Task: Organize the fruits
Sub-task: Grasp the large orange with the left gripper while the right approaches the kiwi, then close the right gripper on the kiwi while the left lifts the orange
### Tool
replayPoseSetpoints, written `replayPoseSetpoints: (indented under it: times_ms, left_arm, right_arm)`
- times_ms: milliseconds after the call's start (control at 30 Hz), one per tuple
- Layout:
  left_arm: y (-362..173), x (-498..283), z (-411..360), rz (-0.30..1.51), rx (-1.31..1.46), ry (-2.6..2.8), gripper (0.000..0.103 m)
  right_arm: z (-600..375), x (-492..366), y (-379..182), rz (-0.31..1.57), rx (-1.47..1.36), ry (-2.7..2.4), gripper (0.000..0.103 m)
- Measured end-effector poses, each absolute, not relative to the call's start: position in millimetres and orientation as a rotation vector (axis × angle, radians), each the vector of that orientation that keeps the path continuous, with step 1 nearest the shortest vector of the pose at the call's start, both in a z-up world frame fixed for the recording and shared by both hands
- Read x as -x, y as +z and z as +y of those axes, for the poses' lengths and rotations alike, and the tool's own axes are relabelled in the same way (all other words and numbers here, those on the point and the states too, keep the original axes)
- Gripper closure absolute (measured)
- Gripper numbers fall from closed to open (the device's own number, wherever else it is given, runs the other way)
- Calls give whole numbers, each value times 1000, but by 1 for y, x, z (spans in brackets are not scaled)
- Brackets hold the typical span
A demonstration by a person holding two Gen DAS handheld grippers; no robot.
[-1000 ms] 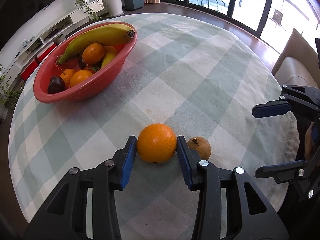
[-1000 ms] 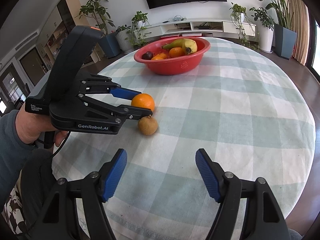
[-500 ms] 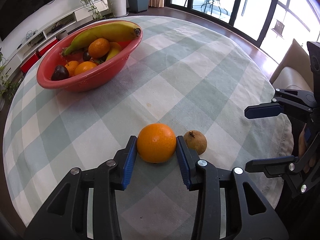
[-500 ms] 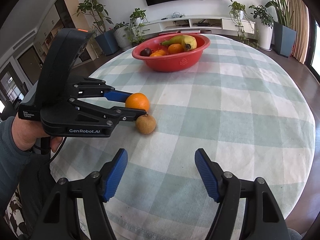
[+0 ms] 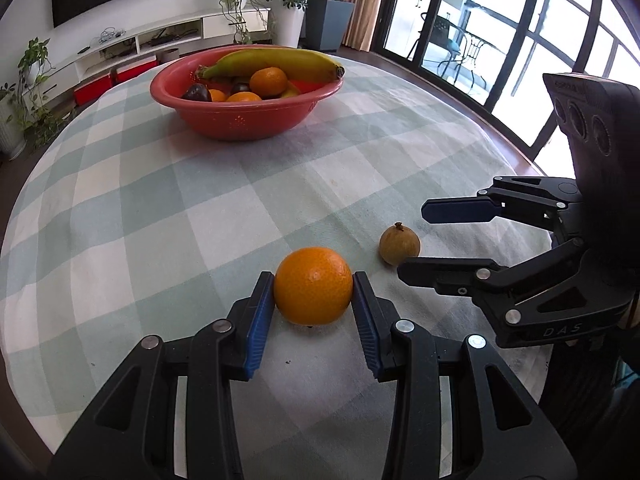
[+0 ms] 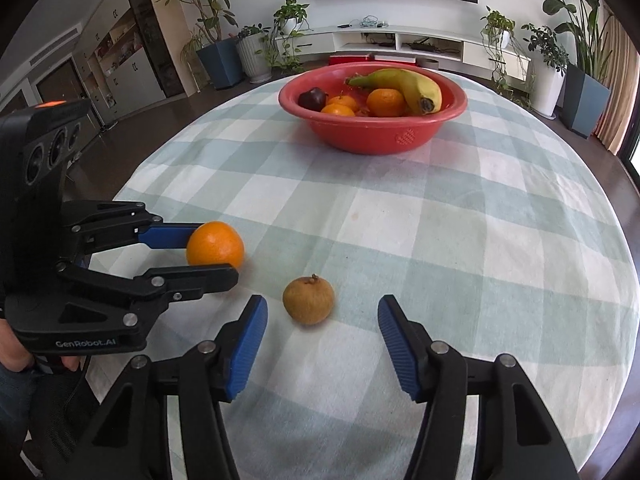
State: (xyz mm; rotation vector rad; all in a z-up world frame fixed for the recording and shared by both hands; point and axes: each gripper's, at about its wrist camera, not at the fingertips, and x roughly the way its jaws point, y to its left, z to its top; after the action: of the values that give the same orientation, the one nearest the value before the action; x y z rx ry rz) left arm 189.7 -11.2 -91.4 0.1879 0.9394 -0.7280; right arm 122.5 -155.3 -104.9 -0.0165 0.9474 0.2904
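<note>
My left gripper (image 5: 313, 285) is shut on a large orange (image 5: 313, 285), which rests on or just above the checked tablecloth; both blue pads touch its sides. In the right wrist view the orange (image 6: 215, 245) sits between the left gripper's fingers (image 6: 208, 250). A small brown round fruit (image 5: 399, 244) lies just right of the orange. My right gripper (image 6: 322, 322) is open, with the brown fruit (image 6: 308, 300) lying just ahead of its blue pads. A red bowl (image 5: 240, 118) holding a banana, mandarins and dark fruit stands at the far side, also in the right wrist view (image 6: 372, 136).
The round table (image 6: 500, 220) has a green-and-white checked cloth. Its front edge lies close below both grippers. Beyond the table are a TV bench, potted plants and glass doors.
My left gripper has closed onto the orange and swung to face the bowl. My right gripper has moved in toward the brown fruit, which now lies just ahead of its pads.
</note>
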Motion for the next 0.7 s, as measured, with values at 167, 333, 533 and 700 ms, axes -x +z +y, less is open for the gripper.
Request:
replayPoseSetpoints:
  times_ms: [167,333,533,700]
  left_arm:
    - [-93,-187,-9,934,-179,-733,66]
    - [-95,-187,-8,933,-166,-728,66]
    - [-96,-188,-8,932,-157,-721,66]
    - [-96,-188,-7,931,-153,-713,66]
  right_arm:
    - [-148,-128,-112,974,57,284,52]
    - [-146,-130,-114,968,81,276,56]
    - [-142,-129,-113,960,107,285,71]
    - [-143,-128,-111,954,98,285,72]
